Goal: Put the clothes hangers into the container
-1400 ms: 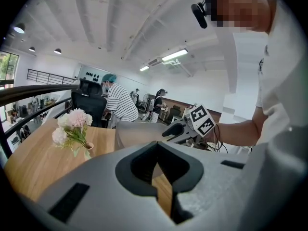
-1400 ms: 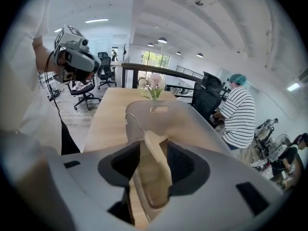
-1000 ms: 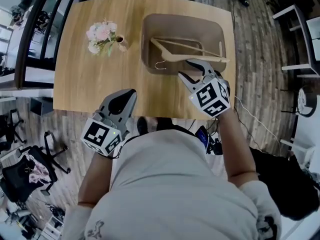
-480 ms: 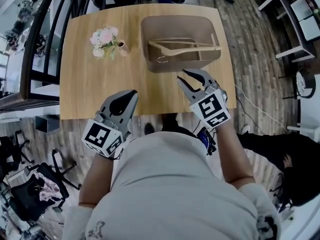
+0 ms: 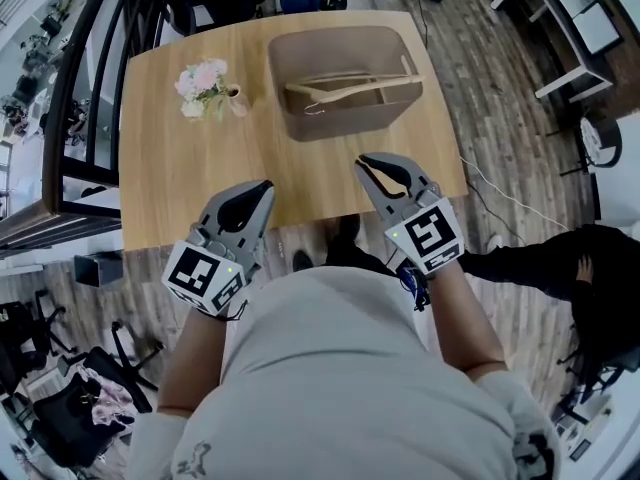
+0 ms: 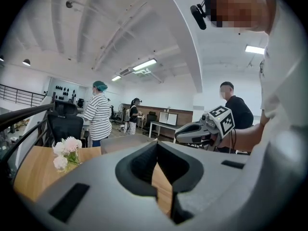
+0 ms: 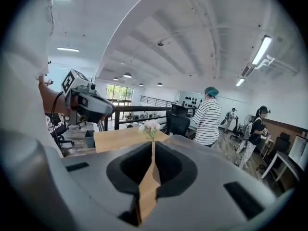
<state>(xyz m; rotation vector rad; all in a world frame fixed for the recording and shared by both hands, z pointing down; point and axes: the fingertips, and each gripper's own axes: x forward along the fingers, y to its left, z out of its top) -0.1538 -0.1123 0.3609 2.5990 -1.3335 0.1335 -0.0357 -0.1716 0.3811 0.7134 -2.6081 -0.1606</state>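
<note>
Step in hand: looks like the end of the task, hangers in, grippers clear.

Clothes hangers [image 5: 345,86]: pale wood. They lie flat inside the container [image 5: 345,32], long side running left-right, with one metal hook showing at the left end. The exact count can't be told, as they overlap. No hanger shows on the counter [image 5: 190,183] outside the container.

The container is a brown tub, far and right of centre on the counter. A small vase of flowers [image 5: 204,78] stands to its left, apart from it.

Left gripper [image 5: 256,190]: over the near edge of the counter, left of centre and well apart from the container. Its own view shows the jaws together with nothing between them, only counter wood seen through the slit.

Right gripper [image 5: 374,166]: over the near edge further right, nearer the container but not touching it. Its jaws have just been closing and now stand all but together. Nothing is between them, so it holds nothing.

Judgement: the deposit is done and neither gripper carries anything. The next move calls for little, just a check that no hanger is left out of view off the counter. If one turns up, the jaws must open, grip it by the wooden bar, carry it far-right and lower it in alongside the others so the hook doesn't catch the rim.
</note>
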